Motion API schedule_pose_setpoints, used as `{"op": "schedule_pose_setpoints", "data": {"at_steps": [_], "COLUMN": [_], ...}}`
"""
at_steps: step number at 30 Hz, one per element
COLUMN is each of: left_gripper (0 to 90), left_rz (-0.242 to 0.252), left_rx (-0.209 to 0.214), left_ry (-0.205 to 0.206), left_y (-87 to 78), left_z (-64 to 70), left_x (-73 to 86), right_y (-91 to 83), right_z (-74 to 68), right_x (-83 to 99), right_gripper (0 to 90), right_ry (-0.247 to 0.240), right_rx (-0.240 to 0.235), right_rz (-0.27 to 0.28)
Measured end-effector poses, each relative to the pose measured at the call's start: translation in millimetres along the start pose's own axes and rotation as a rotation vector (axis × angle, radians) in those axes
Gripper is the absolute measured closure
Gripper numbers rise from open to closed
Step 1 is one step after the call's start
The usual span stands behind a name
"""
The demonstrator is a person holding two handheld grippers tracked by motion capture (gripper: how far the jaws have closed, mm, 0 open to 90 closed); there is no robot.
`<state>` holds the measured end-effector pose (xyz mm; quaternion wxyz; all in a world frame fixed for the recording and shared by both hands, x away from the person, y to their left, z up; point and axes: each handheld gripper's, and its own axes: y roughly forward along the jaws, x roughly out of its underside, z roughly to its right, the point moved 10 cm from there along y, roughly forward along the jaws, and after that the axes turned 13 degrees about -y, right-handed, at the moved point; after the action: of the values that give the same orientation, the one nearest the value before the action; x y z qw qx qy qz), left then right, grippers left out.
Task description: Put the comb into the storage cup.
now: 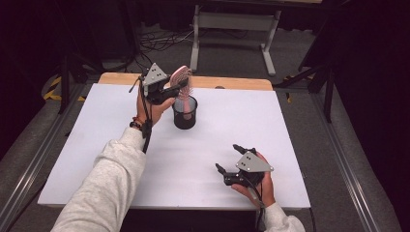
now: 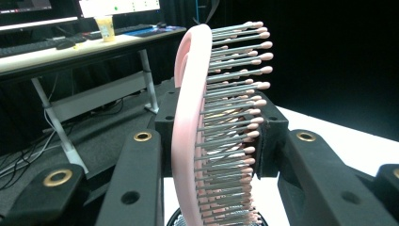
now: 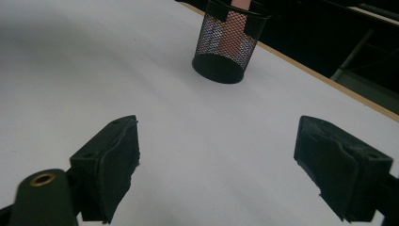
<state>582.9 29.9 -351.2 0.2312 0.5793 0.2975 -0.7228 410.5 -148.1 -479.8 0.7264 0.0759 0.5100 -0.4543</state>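
Two hand-held black plastic tongs, left [image 1: 180, 85] and right [image 1: 228, 157], each topped by a grey three-cornered plate with small dark holes. Chunky matte jaws with brass-ringed screw holes and dark rubbery pads [image 3: 118, 160], ragged at the edges. Black cable trailing from each along the wrist. Light grey fleecy sleeves [image 1: 109, 186]; a dark band with a red bead at the left wrist [image 1: 136, 123].

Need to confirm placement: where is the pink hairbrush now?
High view, left of centre: the pink hairbrush stands handle-down in the black mesh cup, its head between the left claw's jaws.
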Motion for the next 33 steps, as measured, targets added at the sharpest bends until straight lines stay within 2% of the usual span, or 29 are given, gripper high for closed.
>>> {"op": "schedule_pose_setpoints", "data": {"at_steps": [20,29,33], "left_gripper": [63.3,62.9,62.2], "left_rz": [-0.031,-0.023,-0.023], "left_rx": [-0.004,-0.011,-0.019], "left_ry": [-0.019,-0.017,-0.031], "left_y": [2.8,2.6,2.4], "left_z": [-0.9,-2.3,-4.7], "left_x": [23.3,23.9,25.1], "right_y": [0.8,1.5,2.2], "right_z": [-2.3,-2.8,-4.2], "right_x": [-0.4,0.0,0.4], "right_gripper": [15.6,15.6,15.6], "right_ry": [-0.020,-0.023,-0.026], "right_rx": [-0.002,-0.006,-0.011], "right_rz": [-0.009,-0.013,-0.017]}}
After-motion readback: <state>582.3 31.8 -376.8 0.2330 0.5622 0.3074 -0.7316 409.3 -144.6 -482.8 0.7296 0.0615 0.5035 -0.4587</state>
